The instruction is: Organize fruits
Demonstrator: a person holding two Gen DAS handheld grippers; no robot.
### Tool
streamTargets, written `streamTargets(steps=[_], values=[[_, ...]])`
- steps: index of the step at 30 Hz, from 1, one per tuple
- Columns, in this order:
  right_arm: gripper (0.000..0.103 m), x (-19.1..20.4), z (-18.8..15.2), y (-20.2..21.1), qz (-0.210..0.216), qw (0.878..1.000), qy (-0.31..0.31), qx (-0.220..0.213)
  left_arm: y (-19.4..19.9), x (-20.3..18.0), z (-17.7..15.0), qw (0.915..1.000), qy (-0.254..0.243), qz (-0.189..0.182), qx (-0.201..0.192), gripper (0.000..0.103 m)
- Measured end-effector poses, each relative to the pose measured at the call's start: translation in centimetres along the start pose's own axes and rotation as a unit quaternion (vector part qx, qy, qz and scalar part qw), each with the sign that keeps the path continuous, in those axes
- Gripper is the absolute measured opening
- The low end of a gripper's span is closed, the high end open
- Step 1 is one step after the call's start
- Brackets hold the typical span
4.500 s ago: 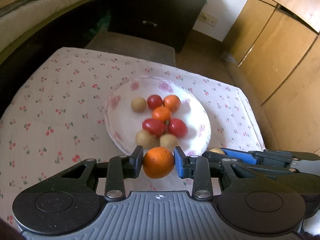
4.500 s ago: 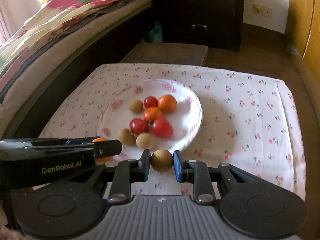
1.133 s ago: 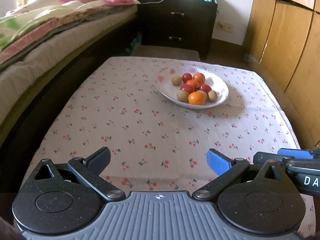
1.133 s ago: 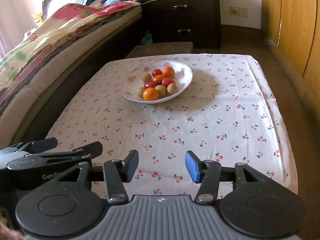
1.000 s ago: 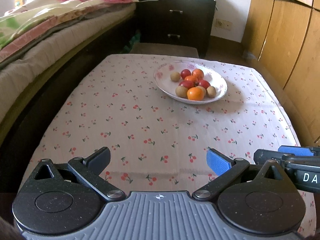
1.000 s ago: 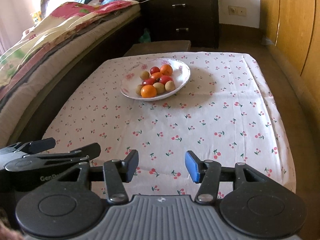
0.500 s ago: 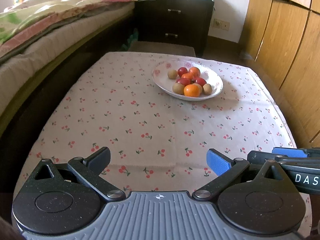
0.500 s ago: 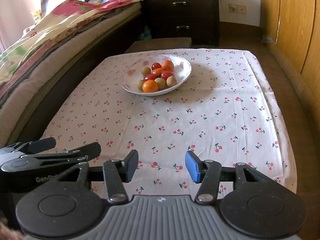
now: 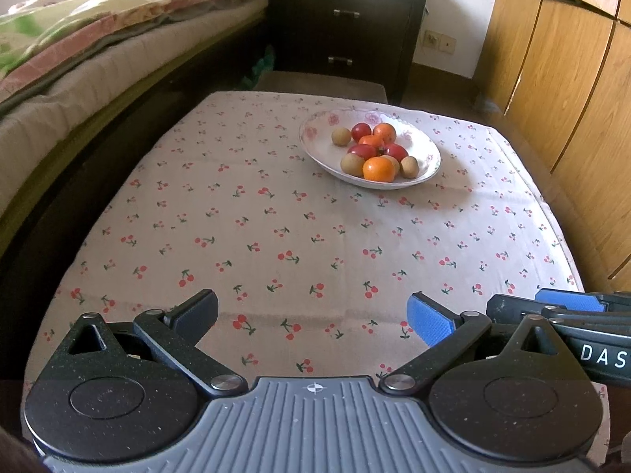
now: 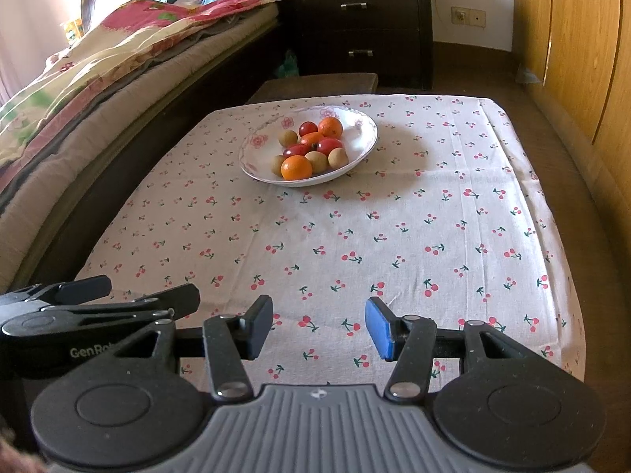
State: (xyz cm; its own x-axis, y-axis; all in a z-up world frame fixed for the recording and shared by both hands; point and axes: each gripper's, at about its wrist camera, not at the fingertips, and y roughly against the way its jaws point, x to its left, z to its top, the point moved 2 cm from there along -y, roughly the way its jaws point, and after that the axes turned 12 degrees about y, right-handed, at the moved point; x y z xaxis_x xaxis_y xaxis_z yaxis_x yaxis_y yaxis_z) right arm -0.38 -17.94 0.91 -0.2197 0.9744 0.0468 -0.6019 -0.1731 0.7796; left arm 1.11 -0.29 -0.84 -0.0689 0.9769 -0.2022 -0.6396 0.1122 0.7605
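Looking out along the left tool (image 9: 311, 315): hanging low over the near edge of the counter (image 9: 276, 236), jaws spread wide and carrying nothing; sitting well apart, toward the far right of the cherry-print cloth, the white bowl (image 9: 428, 149) with all the fruits (image 9: 372, 149) heaped inside; resting at the front of the heap, just inside the near rim, the large orange (image 9: 378, 168); possibly leaning on the brown fruits beside it, though too small here for certainty; showing at the right margin, the right tool (image 9: 552, 307), just beside this one.

Looking out along the right tool (image 10: 319, 327): likewise gaping wide and gripping nothing, hovering above the near cloth; lying far ahead, the same bowl (image 10: 364, 134), fruits (image 10: 311, 149) piled in a loose mound and none visible on the cloth; edging in from the left, the left tool (image 10: 118, 295).

Judging the risks: appearing essentially finished, so mostly a matter of disturbance; risking a rolling orange (image 10: 296, 167) from any nudge to the counter or tug on the cloth, since sitting close to the low rim; risking a knock between the two tools, being so near each other.
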Motion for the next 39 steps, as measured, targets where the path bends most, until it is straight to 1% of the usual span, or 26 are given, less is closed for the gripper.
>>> streamTargets(steps=[6,20,39], values=[[0.052,0.04,0.02,0.08,0.000,1.000,0.002,0.001,-0.16,0.06,-0.10,1.0000,0.004,0.000,0.009,0.103],[0.052,0.18,-0.12,-0.10,0.000,1.000,0.004,0.005,-0.26,0.24,-0.23,0.9998,0.008,0.000,0.016,0.103],[0.052,0.42,-0.64,-0.41,0.001,1.000,0.008,0.022,-0.52,0.53,-0.81,0.9994,0.007,0.008,0.032,0.103]])
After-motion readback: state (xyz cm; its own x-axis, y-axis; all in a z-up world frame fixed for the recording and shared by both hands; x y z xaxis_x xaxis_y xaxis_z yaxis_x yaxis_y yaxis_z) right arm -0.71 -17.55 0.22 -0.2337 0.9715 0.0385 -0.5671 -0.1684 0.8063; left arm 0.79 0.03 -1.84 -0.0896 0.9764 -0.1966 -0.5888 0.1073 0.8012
